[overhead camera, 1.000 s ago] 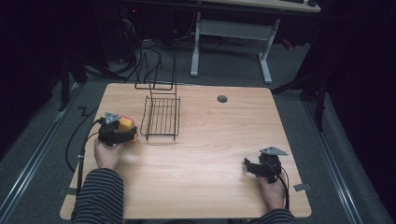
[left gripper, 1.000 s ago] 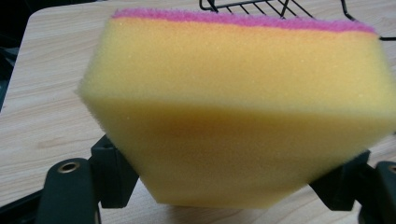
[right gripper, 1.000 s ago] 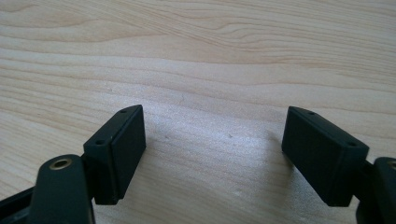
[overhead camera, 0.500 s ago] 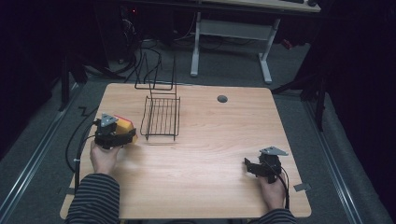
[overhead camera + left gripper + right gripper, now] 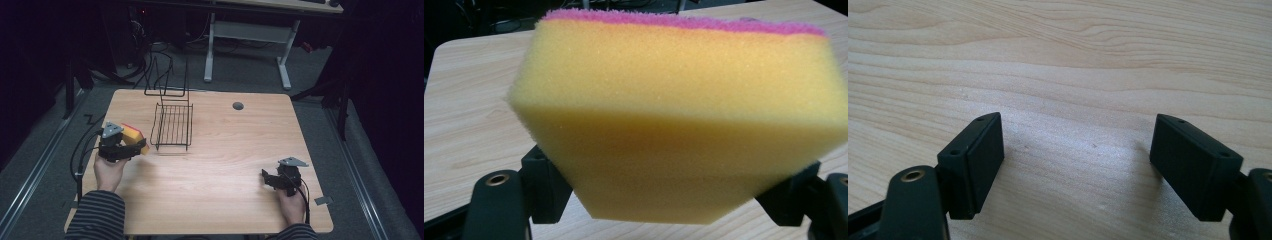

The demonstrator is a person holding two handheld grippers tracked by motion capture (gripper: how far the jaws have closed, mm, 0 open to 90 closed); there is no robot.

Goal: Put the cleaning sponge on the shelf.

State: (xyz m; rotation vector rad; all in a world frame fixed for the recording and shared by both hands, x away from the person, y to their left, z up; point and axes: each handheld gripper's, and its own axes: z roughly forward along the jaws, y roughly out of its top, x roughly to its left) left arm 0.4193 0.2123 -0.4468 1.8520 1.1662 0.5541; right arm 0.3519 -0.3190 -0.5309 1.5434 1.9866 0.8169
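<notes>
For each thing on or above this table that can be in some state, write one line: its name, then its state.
Sponge: yellow with a pink top layer, clamped between the left gripper's jaws, lifted off the table.
Left gripper: shut on the sponge, beside the wire rack.
Right gripper: open, holding nothing, low over bare wood.
Wire rack: standing on the table, nothing in it.
Table: light wood, a round hole near its far edge.

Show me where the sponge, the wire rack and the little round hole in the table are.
sponge (image 5: pixel 684 125): left gripper view, on its yellow foam face.
wire rack (image 5: pixel 173 126): high view, on the flat grid of its base.
round hole (image 5: pixel 238 106): high view, on the dark grommet near the table's far edge.
</notes>
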